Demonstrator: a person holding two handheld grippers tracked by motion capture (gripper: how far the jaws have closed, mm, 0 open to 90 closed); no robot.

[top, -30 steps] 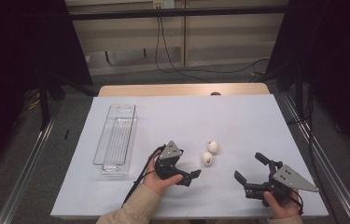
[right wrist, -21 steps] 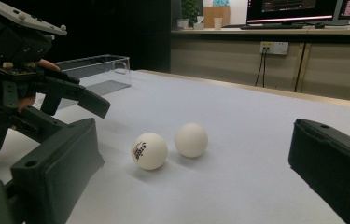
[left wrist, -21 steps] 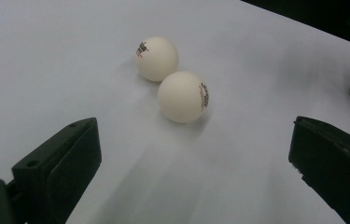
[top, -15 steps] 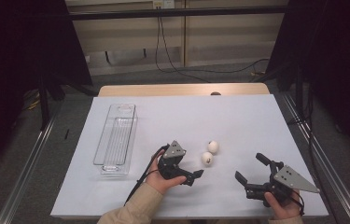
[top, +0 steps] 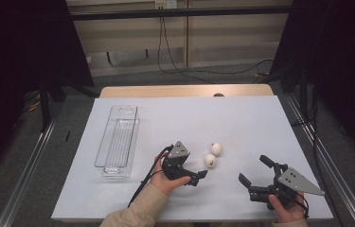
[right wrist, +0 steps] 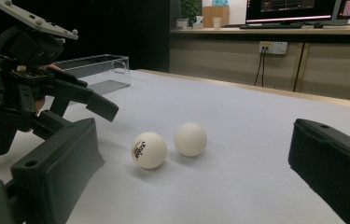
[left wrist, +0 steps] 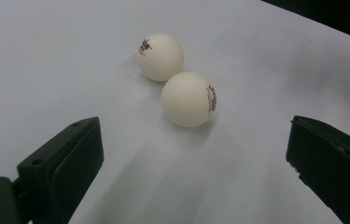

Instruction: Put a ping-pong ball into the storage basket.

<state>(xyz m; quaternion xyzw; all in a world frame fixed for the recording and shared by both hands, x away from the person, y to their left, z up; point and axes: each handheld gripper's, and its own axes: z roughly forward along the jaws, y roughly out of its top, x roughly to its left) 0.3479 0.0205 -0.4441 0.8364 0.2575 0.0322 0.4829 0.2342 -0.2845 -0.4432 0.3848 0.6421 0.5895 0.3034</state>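
Note:
Two white table-tennis balls lie touching on the white table sheet, the near ball [top: 209,161] just in front of the far ball [top: 216,149]. My left gripper [top: 198,171] is open, its jaws pointing right, just short of the near ball. In the left gripper view the near ball [left wrist: 189,99] and far ball [left wrist: 160,57] lie ahead of the wide-apart jaws. My right gripper [top: 254,170] stands open to the right of the balls, facing them. In its view the printed ball [right wrist: 149,150] and the plain ball [right wrist: 190,139] rest ahead, with the left gripper [right wrist: 93,112] at the left.
A clear plastic rectangular container [top: 118,142] lies lengthwise at the left of the white sheet [top: 241,118]; it is also at the back left as the container [right wrist: 93,70]. A wooden table edge [top: 184,91] runs along the back. Metal rails flank both sides.
My left gripper has crept slightly to the right, closer to the near ball. The right gripper and both balls have stayed put.

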